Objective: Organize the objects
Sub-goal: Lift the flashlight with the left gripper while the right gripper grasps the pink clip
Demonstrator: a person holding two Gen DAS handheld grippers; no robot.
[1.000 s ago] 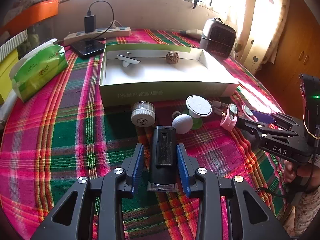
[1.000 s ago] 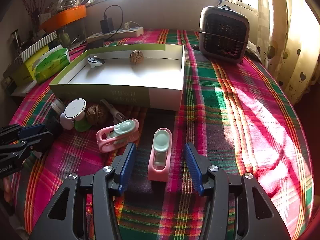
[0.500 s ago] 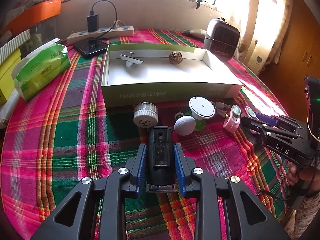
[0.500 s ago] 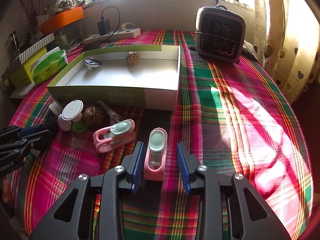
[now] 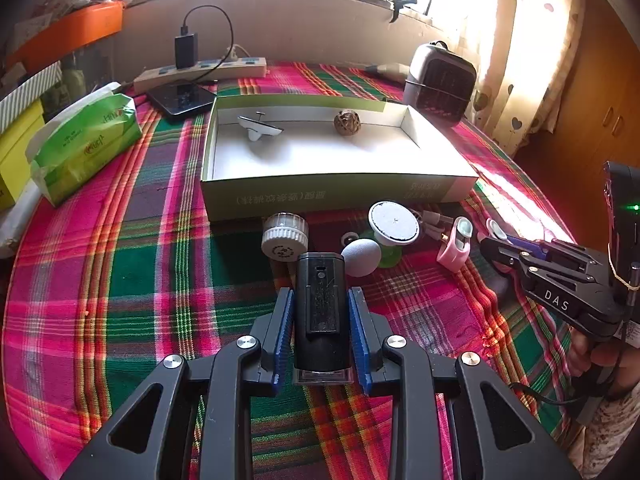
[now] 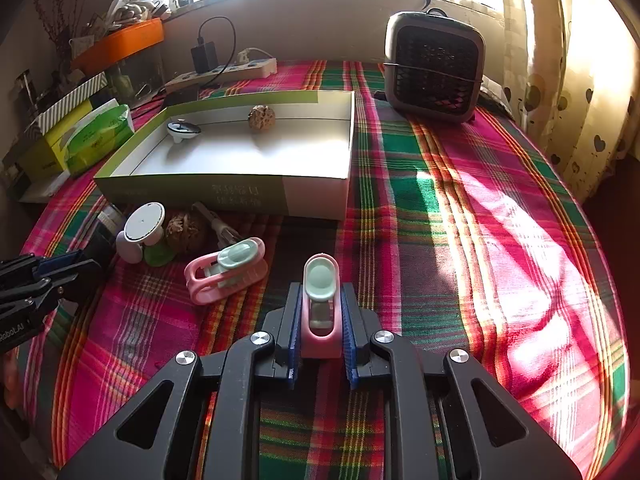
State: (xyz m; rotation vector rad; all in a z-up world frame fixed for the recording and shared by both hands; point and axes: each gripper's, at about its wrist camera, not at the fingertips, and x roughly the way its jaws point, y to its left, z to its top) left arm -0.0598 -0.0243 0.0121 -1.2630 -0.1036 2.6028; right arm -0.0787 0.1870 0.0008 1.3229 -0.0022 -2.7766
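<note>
**Plaid cloth, both grips closed: lift next**

Left wrist: left gripper [image 5: 321,328] clamped on black device [image 5: 320,304], just short of cardboard box [image 5: 340,196] front wall. Lift straight, clear grey ball [image 5: 360,257] and white cap [image 5: 285,236]. In box: one walnut [image 5: 347,122], one white top [image 5: 259,130].

Right wrist: right gripper [image 6: 320,328] jaws just closing, pads pressing pink clip [image 6: 321,308], near box's front right corner. Second pink clip [image 6: 226,270] loose. Clips: two. Loose walnut [image 6: 185,231]: one.

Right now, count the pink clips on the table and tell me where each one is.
2. One pink clip is clamped in the right claw, which has just been closing on it. The other lies loose on the tablecloth, left of the first, before the box. None seems hidden.
</note>
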